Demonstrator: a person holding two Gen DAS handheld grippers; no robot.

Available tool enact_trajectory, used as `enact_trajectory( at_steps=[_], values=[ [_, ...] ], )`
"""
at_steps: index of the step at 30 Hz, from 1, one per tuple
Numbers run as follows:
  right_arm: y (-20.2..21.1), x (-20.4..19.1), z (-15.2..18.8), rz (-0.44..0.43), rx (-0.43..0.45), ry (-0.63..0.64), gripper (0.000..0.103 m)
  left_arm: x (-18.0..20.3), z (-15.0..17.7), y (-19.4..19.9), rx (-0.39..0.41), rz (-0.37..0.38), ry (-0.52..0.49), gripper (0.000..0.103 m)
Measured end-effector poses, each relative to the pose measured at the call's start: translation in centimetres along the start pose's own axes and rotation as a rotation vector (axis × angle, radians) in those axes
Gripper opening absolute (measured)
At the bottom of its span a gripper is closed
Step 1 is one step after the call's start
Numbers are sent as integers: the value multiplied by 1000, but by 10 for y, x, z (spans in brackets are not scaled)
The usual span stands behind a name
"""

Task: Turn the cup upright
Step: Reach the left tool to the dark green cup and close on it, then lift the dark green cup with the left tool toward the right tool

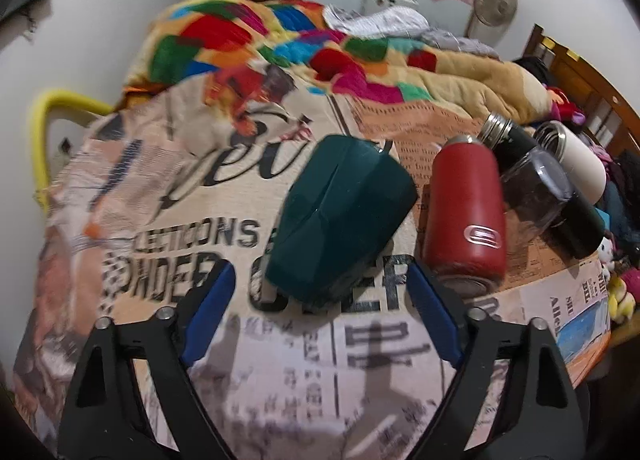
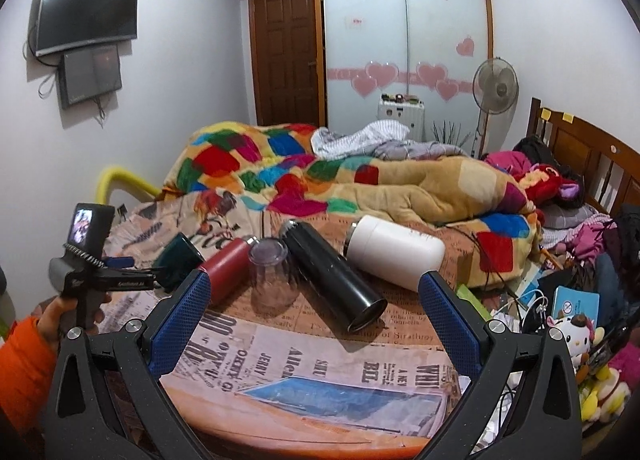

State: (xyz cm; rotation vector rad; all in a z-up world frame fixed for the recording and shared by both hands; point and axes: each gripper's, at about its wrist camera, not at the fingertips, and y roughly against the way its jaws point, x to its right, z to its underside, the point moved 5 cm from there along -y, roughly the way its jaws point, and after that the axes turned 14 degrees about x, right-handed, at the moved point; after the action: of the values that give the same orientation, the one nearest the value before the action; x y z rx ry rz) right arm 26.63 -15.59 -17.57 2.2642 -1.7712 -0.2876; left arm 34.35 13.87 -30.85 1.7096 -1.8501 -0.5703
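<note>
A dark green cup (image 1: 340, 215) lies on its side on the newspaper-print table cover, its base toward me. My left gripper (image 1: 322, 292) is open, its blue pads either side of the cup's near end without touching. The cup shows in the right wrist view (image 2: 178, 260) at the far left, behind the left gripper's body. My right gripper (image 2: 314, 296) is open and empty, held above the table in front of a clear glass (image 2: 272, 276) standing mouth down.
A red bottle (image 1: 464, 215), a black flask (image 2: 332, 276) and a white flask (image 2: 396, 256) lie on their sides right of the green cup. A colourful quilt (image 2: 320, 175) is heaped behind. Toys and clutter (image 2: 576, 340) crowd the table's right edge.
</note>
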Motion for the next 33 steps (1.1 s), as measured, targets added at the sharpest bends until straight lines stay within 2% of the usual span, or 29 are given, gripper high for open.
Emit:
enact_trajectory(
  at_steps=[3, 8, 11, 19, 23, 29, 33],
  values=[
    [-8, 0, 5, 5, -22, 8, 103, 1, 2, -15, -26, 25, -3, 77],
    [-20, -4, 13, 9, -52, 22, 103, 6, -2, -30, -23, 68, -20, 76],
    [-25, -5, 16, 10, -66, 24, 103, 7, -6, -38, -18, 79, -19, 67],
    [-28, -6, 16, 3, -81, 28, 103, 5, -3, -29, 14, 0, -32, 67],
    [-25, -9, 15, -6, -77, 32, 103, 7, 1, -5, 23, -31, -55, 67],
    [-16, -15, 11, -20, -58, 29, 103, 27, -8, 53, 85, -20, -91, 67],
    [-4, -17, 5, -27, -36, 26, 103, 54, -21, 98, 140, 10, -137, 67]
  ],
)
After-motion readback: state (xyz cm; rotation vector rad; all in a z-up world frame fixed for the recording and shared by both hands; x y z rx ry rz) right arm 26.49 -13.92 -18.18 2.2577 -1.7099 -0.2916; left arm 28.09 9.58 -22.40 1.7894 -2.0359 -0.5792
